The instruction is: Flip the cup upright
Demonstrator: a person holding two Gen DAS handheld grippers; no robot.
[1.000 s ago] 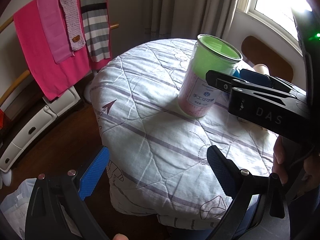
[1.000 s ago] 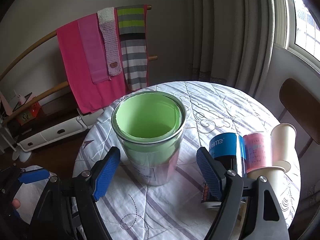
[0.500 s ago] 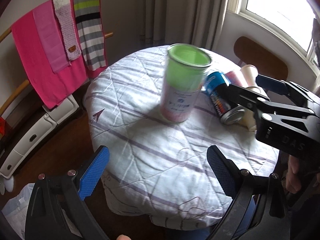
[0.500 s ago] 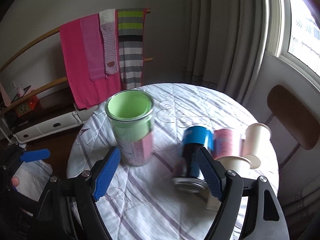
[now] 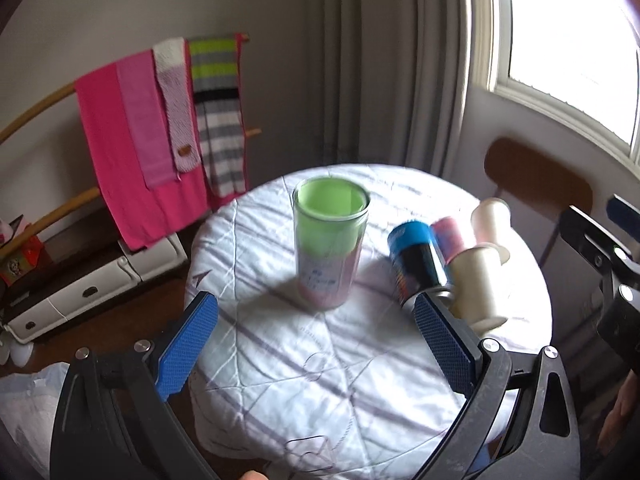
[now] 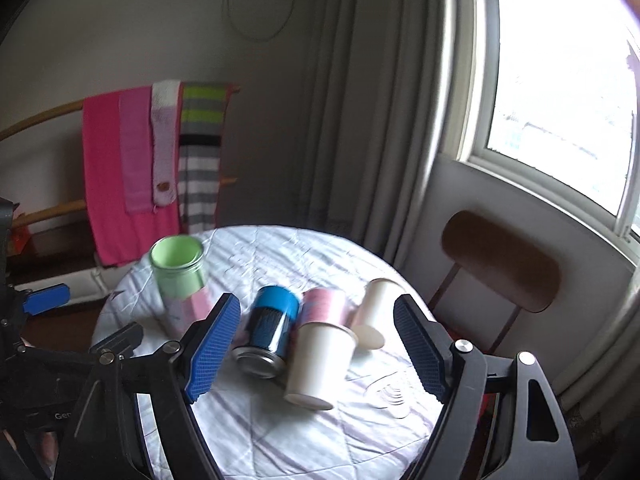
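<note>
Both tongs have pulled back from the cup (image 5: 330,244); the left gripper (image 5: 316,348) and right gripper (image 6: 316,348) are spread wide, empty. One cup stands upright on the round table (image 5: 360,380), left of one blue can (image 6: 268,328) and three toppled paper cups (image 6: 318,356); bare cloth lies nearest the tongs.

The cup (image 5: 330,246), a clear glass with a green lining and a pink label low down, stands upright, mouth up, at the table's nine o'clock side.
</note>
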